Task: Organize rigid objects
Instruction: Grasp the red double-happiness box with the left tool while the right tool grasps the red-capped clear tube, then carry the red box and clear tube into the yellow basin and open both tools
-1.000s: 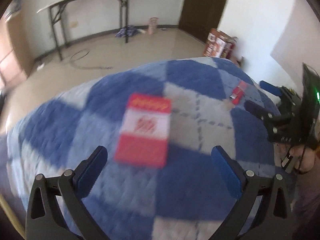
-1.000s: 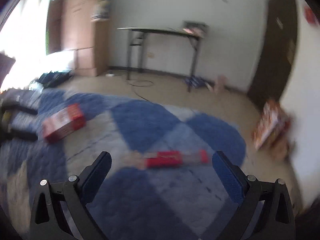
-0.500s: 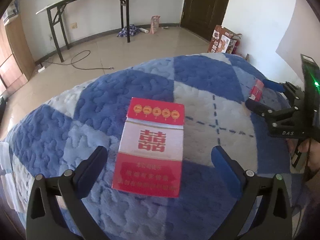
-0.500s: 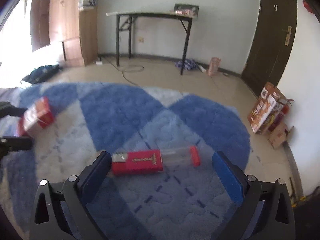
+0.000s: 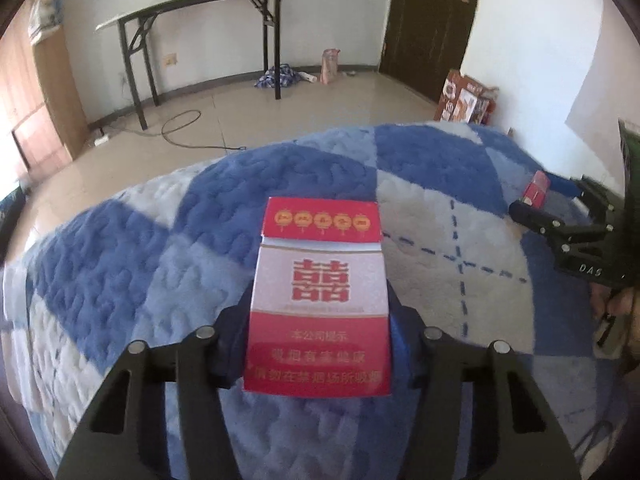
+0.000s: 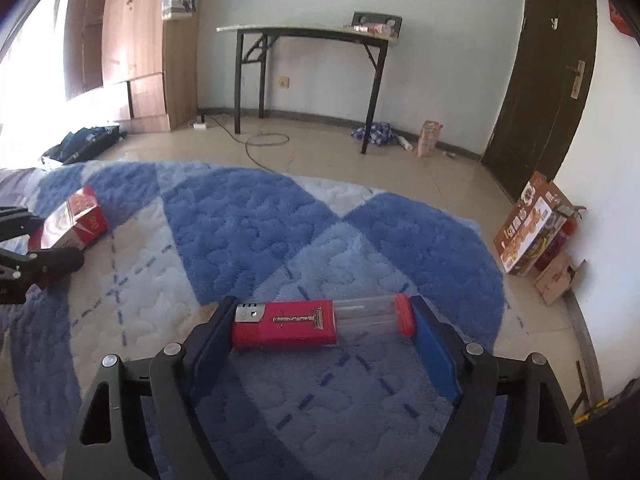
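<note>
Red-and-white cardboard cigarette pack [image 5: 318, 300] pinched by left tool [image 5: 318, 332], red-and-clear plastic lighter [image 6: 320, 322] bracketed endwise by right tool [image 6: 320, 328]; slippage on soft blue-and-white quilted blanket [image 6: 248, 224] judged possible.

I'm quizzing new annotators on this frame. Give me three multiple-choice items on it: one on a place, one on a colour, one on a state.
1. Where does the lighter lie?
A. on the blanket
B. on the floor
C. on the folding table

2. What colour is the blanket?
A. green and yellow
B. blue and white
C. plain grey

3. How is the left gripper?
A. wide open, nothing in it
B. out of view
C. closed on the cigarette pack

Answers: 1 A, it rests on the quilted blanket between the right gripper's fingers; 2 B, blue and white patches; 3 C, both fingers press the pack's sides.
</note>
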Demonstrator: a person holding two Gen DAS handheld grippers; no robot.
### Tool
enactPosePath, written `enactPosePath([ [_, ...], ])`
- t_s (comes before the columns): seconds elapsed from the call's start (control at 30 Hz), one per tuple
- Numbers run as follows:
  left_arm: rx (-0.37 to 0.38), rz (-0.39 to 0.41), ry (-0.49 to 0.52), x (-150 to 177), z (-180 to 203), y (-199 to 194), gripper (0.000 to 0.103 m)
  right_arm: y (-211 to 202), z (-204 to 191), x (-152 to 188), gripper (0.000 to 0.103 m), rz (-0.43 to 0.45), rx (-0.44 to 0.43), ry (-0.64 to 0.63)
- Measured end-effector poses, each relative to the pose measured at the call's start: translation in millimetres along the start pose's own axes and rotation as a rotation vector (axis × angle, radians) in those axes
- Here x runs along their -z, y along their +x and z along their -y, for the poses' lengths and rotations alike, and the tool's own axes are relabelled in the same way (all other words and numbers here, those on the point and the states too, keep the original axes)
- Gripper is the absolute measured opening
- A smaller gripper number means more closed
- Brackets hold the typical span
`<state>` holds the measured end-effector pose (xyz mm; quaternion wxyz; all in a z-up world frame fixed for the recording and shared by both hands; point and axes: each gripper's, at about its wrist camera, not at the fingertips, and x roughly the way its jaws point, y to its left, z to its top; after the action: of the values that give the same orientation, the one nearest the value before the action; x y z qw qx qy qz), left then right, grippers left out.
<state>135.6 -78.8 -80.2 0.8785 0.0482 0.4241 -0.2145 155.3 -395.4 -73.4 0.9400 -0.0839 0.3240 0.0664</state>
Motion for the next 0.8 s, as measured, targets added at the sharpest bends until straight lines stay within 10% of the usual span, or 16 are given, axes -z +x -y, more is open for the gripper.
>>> enactPosePath([
  [0.2, -0.012, 0.101, -0.074, 29.4, -49.8, -127.7, 0.057, -43.0, -42.5, -9.6, 0.082, 0.084, -0.189, -0.038],
  [0.43, -0.343, 0.117, -0.247, 137.7, -166.9, -286.2, 0.057, -107.3, -210.5, -31.3, 0.082, 0.133, -0.647, -0.284],
  [0.6, -0.448, 0.065, -0.428, 219.6, -237.1, -306.1, 0.057, -117.5, -371.9, -29.7, 0.082, 0.091, -0.861, -0.528],
  [0.8, -0.426, 0.127, -0.531, 214.8, -297.4, -299.4, 0.057, -100.0, -467.1, -43.9, 0.082, 0.068, -0.865, -0.631],
])
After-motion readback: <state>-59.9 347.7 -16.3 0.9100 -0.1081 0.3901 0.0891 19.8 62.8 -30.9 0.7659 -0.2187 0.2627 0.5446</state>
